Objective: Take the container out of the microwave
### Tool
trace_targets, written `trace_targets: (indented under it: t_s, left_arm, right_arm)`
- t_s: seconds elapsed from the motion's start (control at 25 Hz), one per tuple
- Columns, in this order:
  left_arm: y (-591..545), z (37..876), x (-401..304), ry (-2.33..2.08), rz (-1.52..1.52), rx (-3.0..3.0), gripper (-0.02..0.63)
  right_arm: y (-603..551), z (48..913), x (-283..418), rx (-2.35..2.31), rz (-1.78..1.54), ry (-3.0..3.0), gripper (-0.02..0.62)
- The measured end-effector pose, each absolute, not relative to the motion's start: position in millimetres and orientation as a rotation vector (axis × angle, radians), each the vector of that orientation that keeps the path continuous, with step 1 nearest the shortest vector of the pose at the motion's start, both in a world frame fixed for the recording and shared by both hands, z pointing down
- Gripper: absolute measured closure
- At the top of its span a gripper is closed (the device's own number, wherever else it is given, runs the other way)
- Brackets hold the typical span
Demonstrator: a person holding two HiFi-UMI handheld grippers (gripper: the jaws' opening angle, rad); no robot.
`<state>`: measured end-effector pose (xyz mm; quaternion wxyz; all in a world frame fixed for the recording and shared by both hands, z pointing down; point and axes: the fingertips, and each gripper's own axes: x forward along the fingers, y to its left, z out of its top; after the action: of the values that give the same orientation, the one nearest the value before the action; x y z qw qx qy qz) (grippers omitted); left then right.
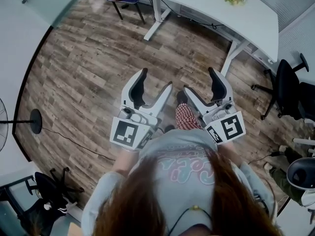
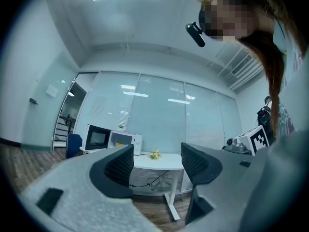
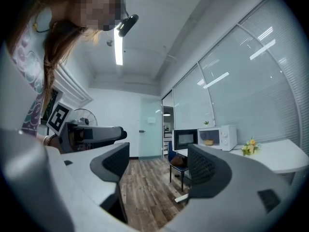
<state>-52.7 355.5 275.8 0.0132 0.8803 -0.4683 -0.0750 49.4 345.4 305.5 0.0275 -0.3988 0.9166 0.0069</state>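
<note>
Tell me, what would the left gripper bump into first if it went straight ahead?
The left gripper would probably meet the white desk first, by the yellow flowers. Nothing nearer shows between its open jaws; depth is unclear.

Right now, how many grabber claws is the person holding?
2. The left gripper and the right gripper are side by side over the wood floor, both open and empty. None looks hidden.
</note>
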Motion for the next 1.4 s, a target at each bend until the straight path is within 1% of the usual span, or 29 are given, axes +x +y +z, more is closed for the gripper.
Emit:
trace_targets:
  t_s: [0.12, 0.24, 0.76, 1.4]
  left_arm:
    - [340, 265, -51, -1.456, -0.329, 2.78, 0.327]
    - [323, 274, -54, -1.469, -0.24, 2.754, 0.327]
    - [235, 277, -51, -1.498, -0.229, 2.722, 0.327]
    - [115, 272, -21, -1.518, -0.212, 2.716, 0.327]
  right_arm:
    - [327, 308, 51, -1.235, 0.012, 2.834, 0.233]
    - [310, 306, 52, -1.237, 0.024, 2.829, 0.233]
    - [212, 302, 49, -1.171, 0.035, 2.842, 0.233]
    - [88, 297, 80, -1.132, 0.006, 2.829, 0.233]
